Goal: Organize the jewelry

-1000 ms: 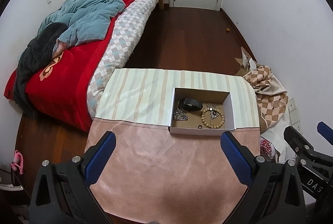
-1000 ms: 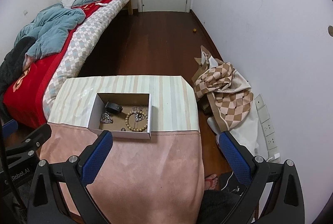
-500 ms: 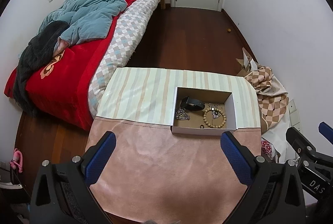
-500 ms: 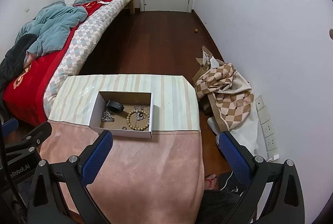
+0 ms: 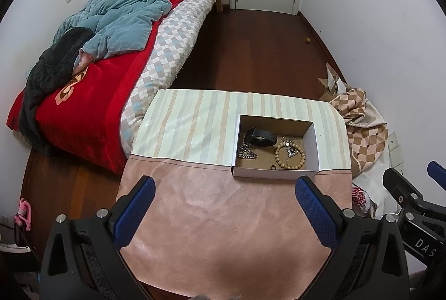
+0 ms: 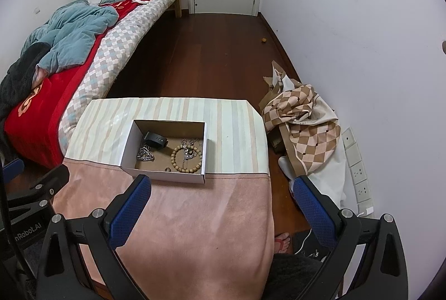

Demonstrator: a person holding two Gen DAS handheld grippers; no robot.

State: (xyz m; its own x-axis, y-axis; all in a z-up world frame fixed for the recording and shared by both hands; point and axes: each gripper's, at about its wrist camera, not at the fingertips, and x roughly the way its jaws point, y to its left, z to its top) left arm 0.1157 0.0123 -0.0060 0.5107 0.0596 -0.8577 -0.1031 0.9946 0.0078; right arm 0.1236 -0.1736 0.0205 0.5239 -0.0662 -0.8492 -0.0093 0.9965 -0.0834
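A white cardboard box [image 5: 274,174] [image 6: 164,177] sits on the table where the striped cloth meets the pink cloth. In it lie a black watch [image 5: 260,137] [image 6: 155,139], a silver chain [image 5: 246,153] [image 6: 145,154], a wooden bead bracelet [image 5: 290,156] [image 6: 185,158], a silver pendant piece [image 5: 291,145] [image 6: 189,148] and a small ring [image 5: 273,167] [image 6: 167,169]. My left gripper [image 5: 224,209] is open and empty above the pink cloth, short of the box. My right gripper [image 6: 221,206] is open and empty, held above the table's right front part.
The table [image 5: 223,230] carries a pink cloth in front and a striped cloth [image 5: 189,127] behind. A bed with red and blue bedding [image 5: 97,63] stands at the left. A checkered cloth heap [image 6: 303,119] lies on the floor at the right, by the wall sockets.
Both views have shifted slightly, so the box and table sit a little lower in view. Both grippers stay open and empty. The jewelry has not moved.
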